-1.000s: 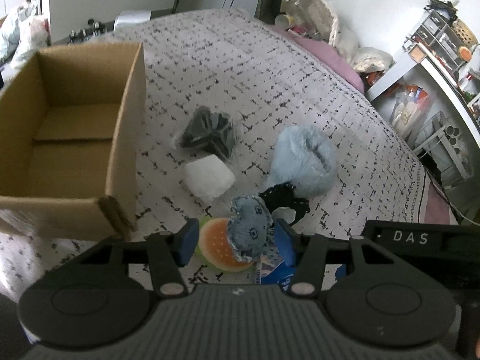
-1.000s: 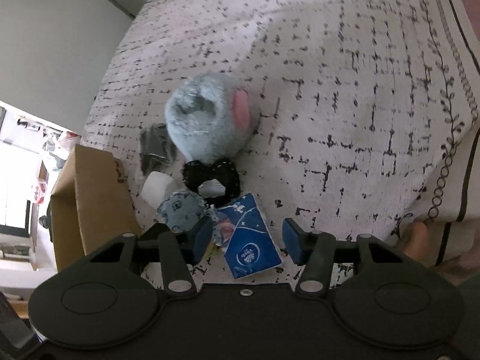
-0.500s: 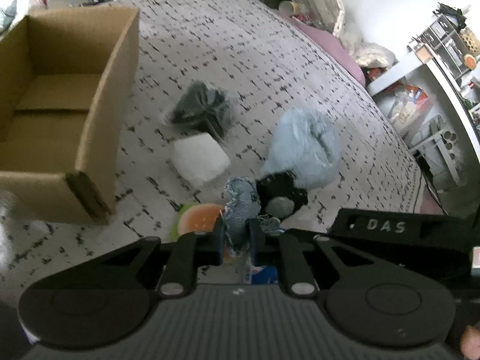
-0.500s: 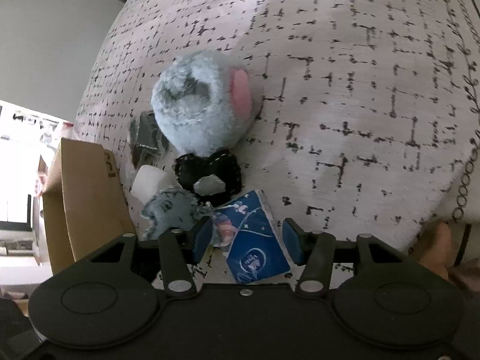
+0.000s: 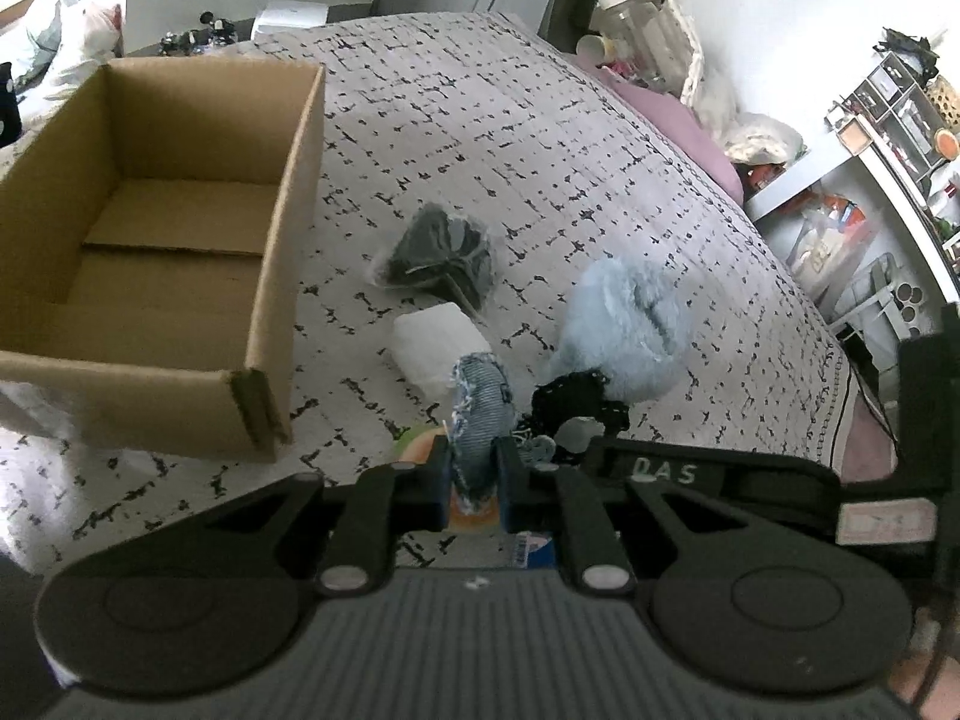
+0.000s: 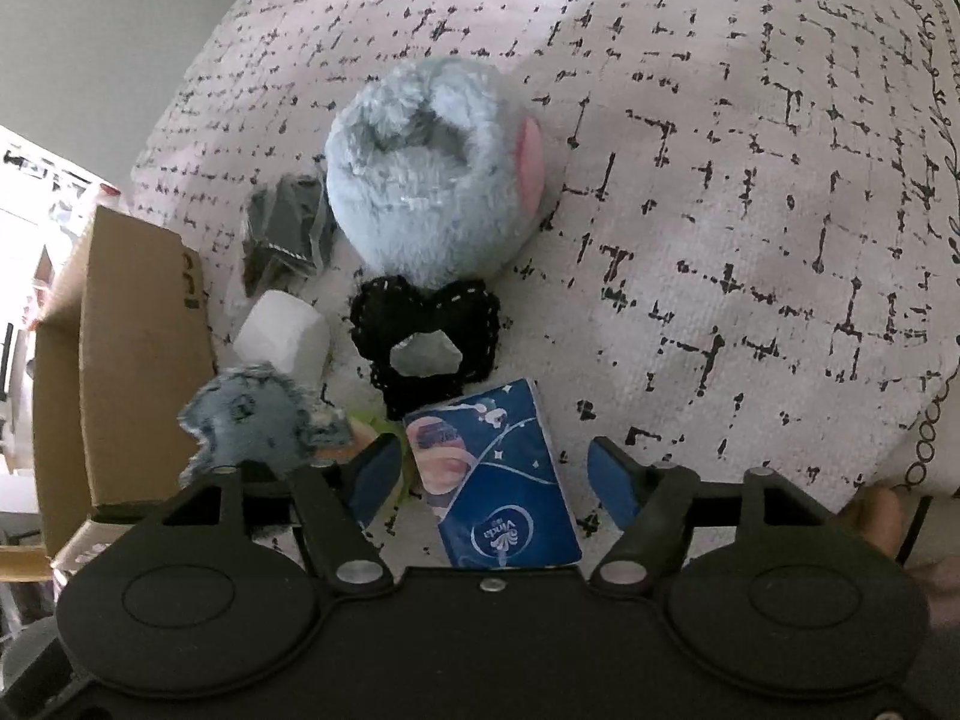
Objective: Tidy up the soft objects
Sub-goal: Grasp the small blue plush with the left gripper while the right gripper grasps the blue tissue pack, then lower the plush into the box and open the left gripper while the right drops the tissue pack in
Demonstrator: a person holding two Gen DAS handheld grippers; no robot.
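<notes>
In the left wrist view, the left gripper [image 5: 472, 477] is seen clamped on a small denim heart-shaped soft toy [image 5: 480, 405], its blue pads pressed into the fabric from both sides. A second ago the jaws stood apart on either side of the toy; now they are closed on it, so the grasp is judged complete, and the carry to the cardboard box [image 5: 282, 276] is what remains. The box is set towards the left edge of the bed [image 5: 480, 120] and is seen empty. On the quilt beyond the toy, a white soft block [image 5: 435, 336], a bagged dark item [image 5: 438, 255] and a pale blue plush slipper [image 5: 624, 330] are laid near the middle of the bed, with a black crocheted piece [image 5: 570, 408] just beside the toy. An orange round item [image 5: 423, 447] is partly hidden under the pads.

In the right wrist view, the right gripper [image 6: 492, 471] is held low over a blue tissue pack [image 6: 492, 474]. Its jaws have just been opening and stand apart, the pack lying between them without being touched by either pad. This is read as preparation for a second grasp. The denim toy [image 6: 252, 420] is seen at the left, beside the box wall [image 6: 138, 360], with the white block [image 6: 282, 339], the black crocheted piece [image 6: 426, 336] and the slipper [image 6: 432, 180] ranged beyond. Part of a hand [image 6: 876, 519] is visible at the lower right.
</notes>
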